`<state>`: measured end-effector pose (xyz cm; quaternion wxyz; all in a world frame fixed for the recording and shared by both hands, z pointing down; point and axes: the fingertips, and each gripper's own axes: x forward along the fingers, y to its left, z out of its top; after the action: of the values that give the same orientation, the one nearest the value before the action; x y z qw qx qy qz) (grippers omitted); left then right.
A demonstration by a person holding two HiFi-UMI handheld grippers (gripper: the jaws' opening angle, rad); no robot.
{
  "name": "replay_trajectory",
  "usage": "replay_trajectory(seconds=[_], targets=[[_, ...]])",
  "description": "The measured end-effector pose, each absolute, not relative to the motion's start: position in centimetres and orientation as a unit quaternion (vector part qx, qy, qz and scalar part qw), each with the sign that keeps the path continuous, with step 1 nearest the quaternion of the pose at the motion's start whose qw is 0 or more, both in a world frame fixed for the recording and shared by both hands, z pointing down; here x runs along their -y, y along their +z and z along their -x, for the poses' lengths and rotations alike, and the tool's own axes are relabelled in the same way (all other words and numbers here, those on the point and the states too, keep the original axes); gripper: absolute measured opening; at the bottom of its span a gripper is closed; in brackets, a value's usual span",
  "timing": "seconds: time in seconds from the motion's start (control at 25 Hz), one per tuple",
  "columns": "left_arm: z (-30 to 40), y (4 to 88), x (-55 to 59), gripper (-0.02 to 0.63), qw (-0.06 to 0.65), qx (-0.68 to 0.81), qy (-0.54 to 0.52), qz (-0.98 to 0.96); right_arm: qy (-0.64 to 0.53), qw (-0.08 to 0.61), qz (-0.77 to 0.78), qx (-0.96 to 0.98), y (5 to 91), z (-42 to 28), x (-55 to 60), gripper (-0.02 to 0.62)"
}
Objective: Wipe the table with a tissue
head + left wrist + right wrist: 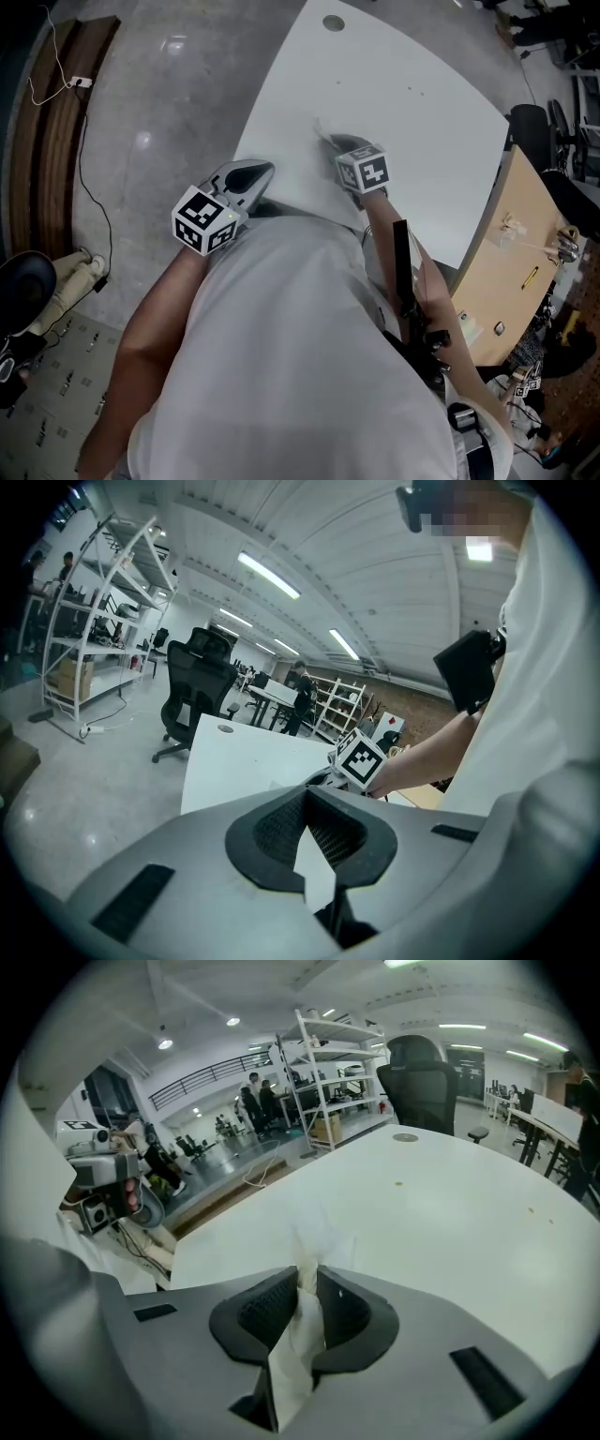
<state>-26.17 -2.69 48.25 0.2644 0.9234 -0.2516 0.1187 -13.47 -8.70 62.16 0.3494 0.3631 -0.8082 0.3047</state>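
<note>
The white table (403, 103) stretches away from you. Your left gripper (262, 172) is at its near left edge, jaws closed on nothing. Your right gripper (307, 1274), farther in, is clamped on the tissue (298, 1330) over the tabletop.

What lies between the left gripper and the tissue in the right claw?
Nothing: the head view shows only bare white table between the left gripper and the tissue pinched by the right gripper.
</note>
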Motion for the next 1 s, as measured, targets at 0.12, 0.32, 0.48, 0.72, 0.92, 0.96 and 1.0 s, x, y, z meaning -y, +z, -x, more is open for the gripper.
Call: replay_trajectory(seconds=[0.12, 0.32, 0.48, 0.72, 0.92, 0.96, 1.0], targets=[[26.2, 48.3, 2.7, 0.005, 0.264, 0.252, 0.117, -0.923, 0.301, 0.353, -0.329, 0.823, 62.1, 15.7, 7.6, 0.067], [26.0, 48.2, 2.8, 0.005, 0.263, 0.250, 0.115, -0.925, 0.322, 0.363, -0.236, 0.842, 61.7, 18.8, 4.7, 0.067], [26.2, 47.9, 3.3, 0.005, 0.261, 0.253, 0.110, -0.925, 0.352, 0.290, -0.217, 0.863, 59.3, 18.9, 4.9, 0.067], [26.5, 48.2, 3.4, 0.005, 0.266, 0.261, 0.106, -0.922, 0.397, 0.227, -0.306, 0.835, 58.1, 12.6, 9.3, 0.067], [26.8, 48.2, 3.5, 0.006, 0.272, 0.274, 0.102, -0.917, 0.384, 0.264, -0.372, 0.803, 59.1, 8.3, 12.2, 0.067], [27.0, 48.2, 3.5, 0.005, 0.273, 0.277, 0.101, -0.916, 0.375, 0.276, -0.390, 0.794, 59.2, 7.5, 13.0, 0.067], [27.2, 48.2, 3.5, 0.005, 0.274, 0.281, 0.102, -0.914, 0.367, 0.288, -0.407, 0.785, 59.2, 6.8, 13.8, 0.067]])
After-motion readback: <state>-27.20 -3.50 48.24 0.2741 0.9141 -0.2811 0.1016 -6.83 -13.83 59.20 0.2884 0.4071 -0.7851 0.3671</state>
